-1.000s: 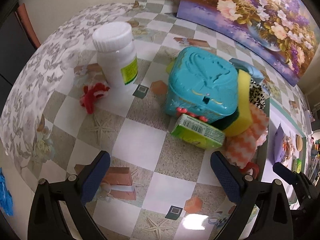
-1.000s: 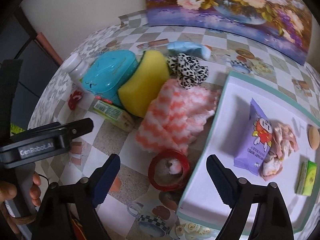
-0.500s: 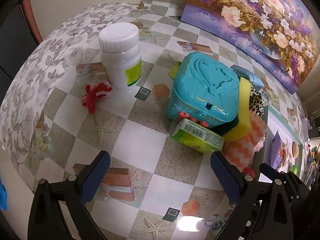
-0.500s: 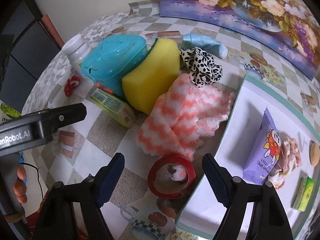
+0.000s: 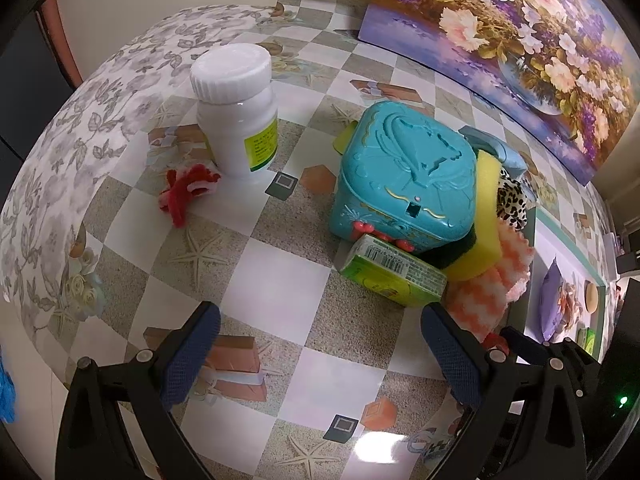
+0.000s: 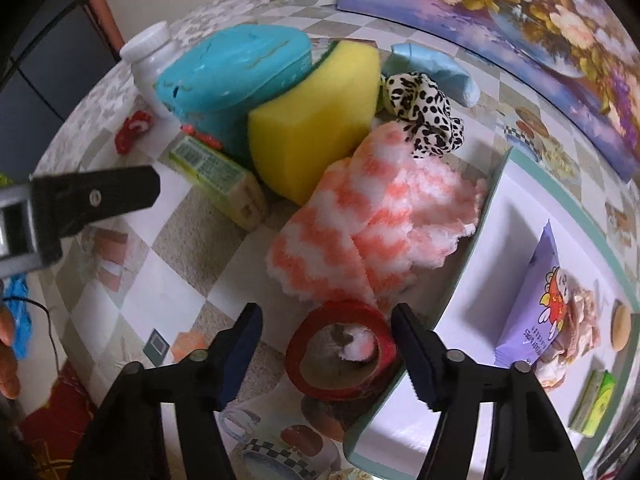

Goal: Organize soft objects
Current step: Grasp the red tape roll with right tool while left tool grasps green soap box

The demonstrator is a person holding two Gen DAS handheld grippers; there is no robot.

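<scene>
Fingers of the left gripper [image 5: 320, 344] stand wide apart over bare checkered table [image 5: 276, 280], holding nothing. Going left to right in the left wrist view: a red-and-white fuzzy scrap [image 5: 188, 188] lies just beside a white lidded bottle [image 5: 236, 112]; then comes a turquoise embossed box [image 5: 408, 176], with a green barcoded packet [image 5: 392, 276] against its near side. A yellow sponge [image 5: 484, 216] leans on the box's right side, a leopard-print scrunchie [image 5: 512, 204] just beyond it.

In the right wrist view the right gripper [image 6: 326, 350] points down at a red tape roll [image 6: 340, 356] that lies between its closing fingers [image 6: 244, 344]; the pads do not yet press on it. A fluffy orange-and-white cloth [image 6: 372, 220] touches the roll's far edge and rests against the rim of a white tray [image 6: 496, 216]. Further right in the tray lie a purple wipes packet [image 6: 536, 312], a crumpled pinkish cloth [image 6: 580, 320] and a small green-yellow sponge [image 6: 596, 404].
</scene>
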